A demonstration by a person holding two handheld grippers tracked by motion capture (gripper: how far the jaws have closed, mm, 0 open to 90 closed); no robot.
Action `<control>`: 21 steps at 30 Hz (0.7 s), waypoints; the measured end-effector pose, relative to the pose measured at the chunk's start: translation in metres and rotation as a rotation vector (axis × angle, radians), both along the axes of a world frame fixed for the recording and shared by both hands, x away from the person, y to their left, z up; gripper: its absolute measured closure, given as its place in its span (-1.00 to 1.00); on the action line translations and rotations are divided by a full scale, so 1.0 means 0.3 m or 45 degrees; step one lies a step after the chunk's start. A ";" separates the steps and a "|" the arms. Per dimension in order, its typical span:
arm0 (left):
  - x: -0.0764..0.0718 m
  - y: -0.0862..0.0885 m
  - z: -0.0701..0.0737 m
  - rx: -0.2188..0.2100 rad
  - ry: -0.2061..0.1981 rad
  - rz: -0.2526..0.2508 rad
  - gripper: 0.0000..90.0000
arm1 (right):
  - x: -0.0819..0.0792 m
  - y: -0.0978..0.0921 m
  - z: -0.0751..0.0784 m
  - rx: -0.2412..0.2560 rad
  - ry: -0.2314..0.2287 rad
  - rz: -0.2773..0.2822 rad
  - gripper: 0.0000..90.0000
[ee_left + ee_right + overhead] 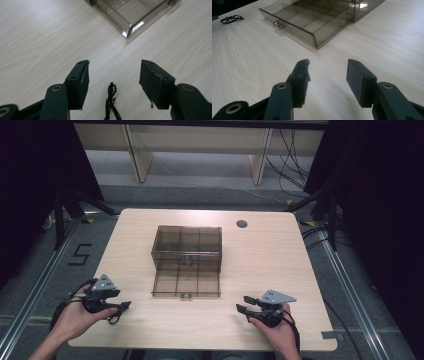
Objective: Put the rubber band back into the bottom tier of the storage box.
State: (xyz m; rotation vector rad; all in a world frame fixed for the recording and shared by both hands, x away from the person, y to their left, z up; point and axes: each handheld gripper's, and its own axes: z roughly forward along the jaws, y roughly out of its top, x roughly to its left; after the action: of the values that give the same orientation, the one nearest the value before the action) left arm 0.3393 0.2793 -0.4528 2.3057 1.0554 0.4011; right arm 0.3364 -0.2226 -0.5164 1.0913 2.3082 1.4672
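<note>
Your left gripper (120, 306) rests on the light wood-grain worktop (280, 270) at 8 o'clock, jaws spread and holding nothing. Your right gripper (243, 304) rests at 4 o'clock, jaws likewise spread and empty.

The smoked transparent plastic drawer cabinet (186, 245) stands at the worktop centre. Its lower divided drawer (186, 282) is pulled out toward 6 o'clock; the compartments appear empty. The small metal knob (278, 24) sits mid-front on the drawer face.

A thin black cord (111, 100) lies on the worktop between the left jaws.

Judged step: a rest position, with the drawer open and neither gripper touching it. If closing comes next, bring one gripper to the drawer front at 6 o'clock, press squarely near the knob, and push toward 12 o'clock. Brace the cabinet if it slides.
</note>
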 end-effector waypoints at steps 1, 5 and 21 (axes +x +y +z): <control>0.005 0.011 0.001 0.069 0.036 -0.047 -0.07 | 0.007 -0.007 0.001 -0.038 -0.049 0.010 0.18; 0.015 0.021 -0.019 0.155 0.130 -0.087 0.02 | 0.007 -0.008 0.002 -0.040 -0.041 0.010 0.18; 0.061 0.014 -0.072 0.265 0.379 -0.131 0.32 | 0.013 -0.008 -0.002 -0.044 -0.065 0.006 0.18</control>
State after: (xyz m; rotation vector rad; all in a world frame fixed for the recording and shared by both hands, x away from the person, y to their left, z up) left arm 0.3576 0.2835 -0.4744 2.6532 1.0693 0.1330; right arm 0.3403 -0.2251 -0.5170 1.0276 2.2945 1.4345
